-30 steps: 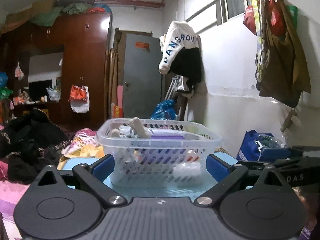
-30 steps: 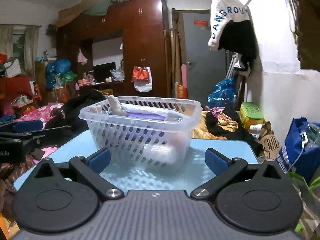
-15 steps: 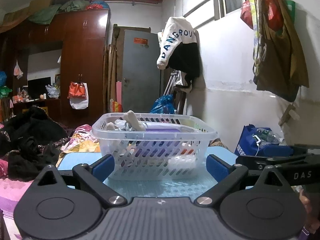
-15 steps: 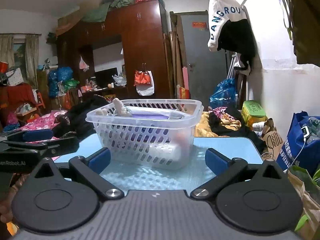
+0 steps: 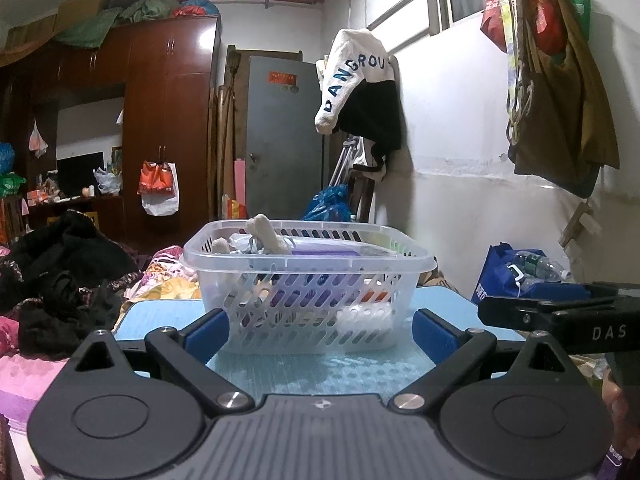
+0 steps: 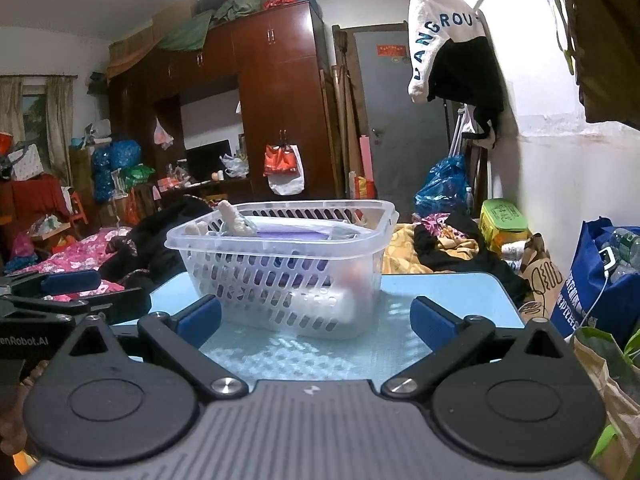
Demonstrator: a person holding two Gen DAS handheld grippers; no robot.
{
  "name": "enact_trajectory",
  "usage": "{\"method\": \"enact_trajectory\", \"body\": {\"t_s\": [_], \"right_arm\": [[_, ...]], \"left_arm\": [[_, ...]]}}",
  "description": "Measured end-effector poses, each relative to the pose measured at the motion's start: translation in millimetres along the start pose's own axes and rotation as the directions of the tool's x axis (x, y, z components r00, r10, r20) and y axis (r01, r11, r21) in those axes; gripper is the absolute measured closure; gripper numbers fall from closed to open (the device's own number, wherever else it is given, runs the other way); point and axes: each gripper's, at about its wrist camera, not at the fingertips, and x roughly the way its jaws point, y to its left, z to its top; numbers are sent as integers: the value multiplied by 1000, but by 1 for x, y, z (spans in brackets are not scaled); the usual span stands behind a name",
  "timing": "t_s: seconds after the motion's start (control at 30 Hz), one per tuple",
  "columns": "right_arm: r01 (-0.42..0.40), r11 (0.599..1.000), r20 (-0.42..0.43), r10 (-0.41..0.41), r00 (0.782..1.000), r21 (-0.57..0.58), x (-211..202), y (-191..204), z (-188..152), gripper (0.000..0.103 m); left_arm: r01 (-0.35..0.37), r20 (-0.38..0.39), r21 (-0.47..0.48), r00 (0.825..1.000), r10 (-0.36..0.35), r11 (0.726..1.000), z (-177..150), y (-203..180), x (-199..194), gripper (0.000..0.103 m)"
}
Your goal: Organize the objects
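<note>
While both grippers hang low by the near edge of the small blue table [image 5: 280,372], nothing is in them. The left gripper [image 5: 320,330] has its blue pads spread wide apart, with only air between them. The right gripper [image 6: 316,320] is spread just as wide and holds nothing too.

A clear plastic basket [image 5: 308,276] sits on the table, toward the far edge and about in the middle from side to side. It is already full. A pale fuzzy toy [image 5: 266,236] sticks up over the rim on the left, a flat purple thing [image 5: 324,253] lies across the top, and something white [image 5: 366,316] rests at the bottom. The bare table in front of the basket shows no loose things, so the sorting looks close to done.

If the next job is to lift or slide the basket, each gripper should take one side rim at the same height. They should squeeze gently, since the thin plastic may bend. Both should move together, slow and level, so the toy does not tip out.
</note>
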Motion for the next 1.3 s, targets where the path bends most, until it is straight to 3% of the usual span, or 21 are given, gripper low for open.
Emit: {"method": "enact_trajectory", "body": {"t_s": [1.3], "right_arm": [[-14, 1000, -5, 14, 1000, -18, 2, 0, -1, 0]], "left_arm": [[21, -7, 7, 1000, -21, 1000, -2, -2, -2, 4]]}}
